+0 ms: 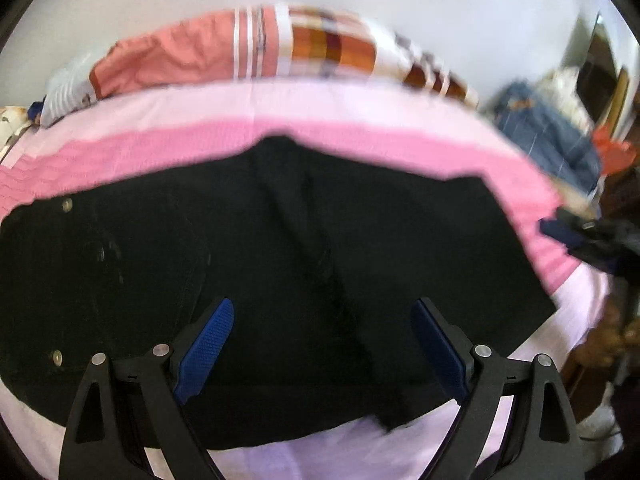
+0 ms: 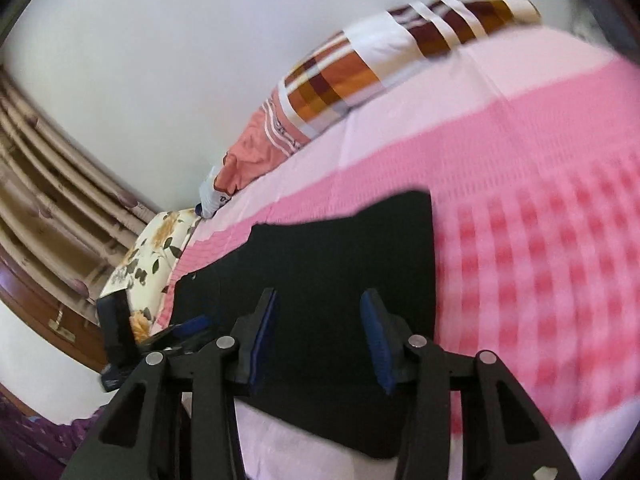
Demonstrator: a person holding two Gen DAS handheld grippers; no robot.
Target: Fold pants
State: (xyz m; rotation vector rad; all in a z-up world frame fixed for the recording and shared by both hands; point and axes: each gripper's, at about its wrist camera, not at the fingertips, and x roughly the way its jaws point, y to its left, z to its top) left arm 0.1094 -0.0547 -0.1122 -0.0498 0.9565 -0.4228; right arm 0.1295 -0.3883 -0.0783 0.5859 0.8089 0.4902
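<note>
Left gripper (image 1: 322, 312) spread wide, right gripper (image 2: 318, 304) parted, both empty

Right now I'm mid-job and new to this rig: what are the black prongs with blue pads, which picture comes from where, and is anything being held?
There is no robot arm: a person holds a two-finger gripper in each hand, with a fisheye camera on each looking along its fingers. One picture looks past the left gripper, the other past the right gripper. The blue pads are the finger faces.

Black pants lie spread on a pink bedspread, with patterned pillows by the wall. Both grippers are open above the pants and hold nothing. The left gripper also shows at the left edge of the right view.
</note>
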